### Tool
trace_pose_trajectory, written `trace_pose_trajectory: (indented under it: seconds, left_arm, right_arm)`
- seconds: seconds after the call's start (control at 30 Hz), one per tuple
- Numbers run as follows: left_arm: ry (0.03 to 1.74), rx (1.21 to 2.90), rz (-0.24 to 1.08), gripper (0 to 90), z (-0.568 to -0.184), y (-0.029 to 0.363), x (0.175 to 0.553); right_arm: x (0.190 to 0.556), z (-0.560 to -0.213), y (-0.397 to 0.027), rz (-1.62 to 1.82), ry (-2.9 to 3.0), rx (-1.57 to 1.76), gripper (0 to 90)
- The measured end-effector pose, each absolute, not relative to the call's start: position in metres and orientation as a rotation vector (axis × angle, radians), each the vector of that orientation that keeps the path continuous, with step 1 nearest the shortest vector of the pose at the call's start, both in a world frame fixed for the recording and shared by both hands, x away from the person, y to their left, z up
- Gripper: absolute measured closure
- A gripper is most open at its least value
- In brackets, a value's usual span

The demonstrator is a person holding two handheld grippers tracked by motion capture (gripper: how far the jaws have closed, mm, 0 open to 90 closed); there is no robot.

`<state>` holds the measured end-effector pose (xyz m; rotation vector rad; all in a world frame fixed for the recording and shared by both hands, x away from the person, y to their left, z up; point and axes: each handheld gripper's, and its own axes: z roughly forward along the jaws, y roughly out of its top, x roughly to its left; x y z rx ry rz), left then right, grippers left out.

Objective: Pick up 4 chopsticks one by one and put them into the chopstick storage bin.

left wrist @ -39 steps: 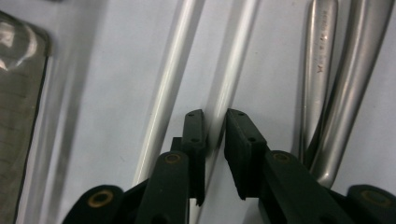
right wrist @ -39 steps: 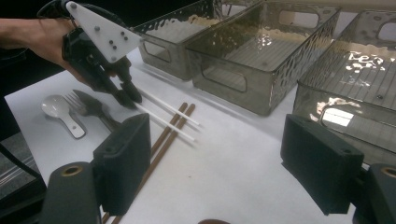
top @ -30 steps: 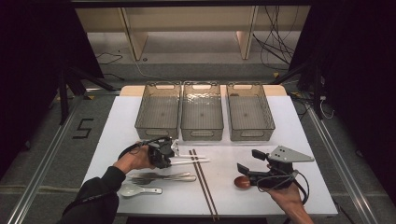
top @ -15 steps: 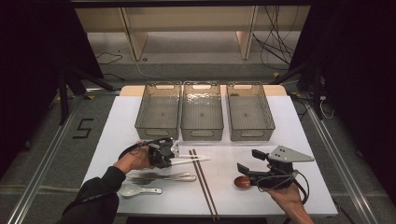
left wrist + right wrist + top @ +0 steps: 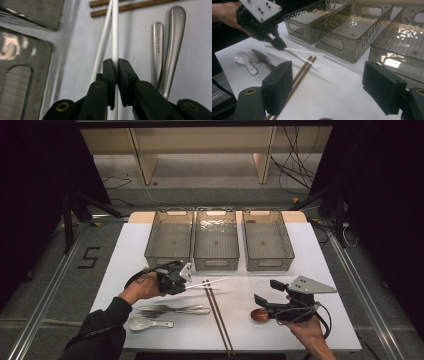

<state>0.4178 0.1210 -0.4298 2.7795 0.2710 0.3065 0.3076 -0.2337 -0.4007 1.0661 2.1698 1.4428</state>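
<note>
My left gripper (image 5: 116, 66) is shut on a thin white chopstick (image 5: 115, 30), which runs straight out from between its pads. A second white chopstick (image 5: 102, 42) lies loose beside it, crossing it farther out. In the high view the left gripper (image 5: 186, 284) sits at the table's left centre, just in front of the left bin (image 5: 170, 240), with the held chopstick (image 5: 212, 282) pointing right. My right gripper (image 5: 265, 292) rests at the front right, jaws wide open and nothing between them, beside a brown spoon (image 5: 259, 315). The right gripper (image 5: 332, 87) looks across at the left gripper (image 5: 279, 45).
Three clear bins stand in a row at the back, left, middle (image 5: 216, 240) and right (image 5: 267, 240). A pair of brown chopsticks (image 5: 217, 315) lies at the front centre. A steel fork and knife (image 5: 175, 310) and a white spoon (image 5: 145, 323) lie front left.
</note>
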Motion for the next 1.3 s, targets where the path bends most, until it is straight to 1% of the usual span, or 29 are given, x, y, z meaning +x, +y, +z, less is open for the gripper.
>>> trace_pose_trajectory:
  seconds: [0.03,0.17,0.2,0.27,0.33,0.43,0.77,0.8,0.9,1.2,1.3]
  left_arm:
    - [0.281,2.763,0.315,84.1,-0.427,0.122,0.418]
    - [0.410,2.653,0.344,84.1,-0.415,0.126,0.421]
    - [0.410,2.653,0.344,84.1,-0.415,0.126,0.421]
    - [0.462,2.599,0.362,84.1,-0.407,0.131,0.424]
    - [0.475,2.591,0.376,84.1,-0.405,0.132,0.424]
    - [0.555,2.523,0.405,84.1,-0.397,0.138,0.428]
    - [0.669,2.415,0.426,84.1,-0.382,0.162,0.441]
    - [0.702,2.379,0.441,84.1,-0.377,0.167,0.445]
    - [0.745,2.343,0.465,84.0,-0.370,0.176,0.452]
    - [0.881,2.272,0.495,84.1,-0.356,0.199,0.478]
    - [0.899,2.262,0.508,84.1,-0.354,0.202,0.483]
  right_arm:
    - [0.308,-0.401,-0.234,1.443,2.169,1.066,25.5]
    - [0.308,-0.401,-0.234,1.442,2.167,1.064,25.4]
    - [0.308,-0.401,-0.234,1.443,2.166,1.062,25.4]
    - [0.308,-0.401,-0.234,1.444,2.163,1.064,25.4]
    - [0.308,-0.401,-0.234,1.445,2.164,1.069,25.4]
    - [0.308,-0.401,-0.235,1.445,2.162,1.069,25.4]
    - [0.308,-0.402,-0.236,1.446,2.163,1.078,25.3]
    - [0.308,-0.402,-0.235,1.446,2.162,1.081,25.2]
    - [0.308,-0.401,-0.235,1.448,2.160,1.079,25.2]
    - [0.308,-0.401,-0.235,1.451,2.159,1.074,25.1]
    - [0.308,-0.401,-0.236,1.452,2.159,1.073,25.1]
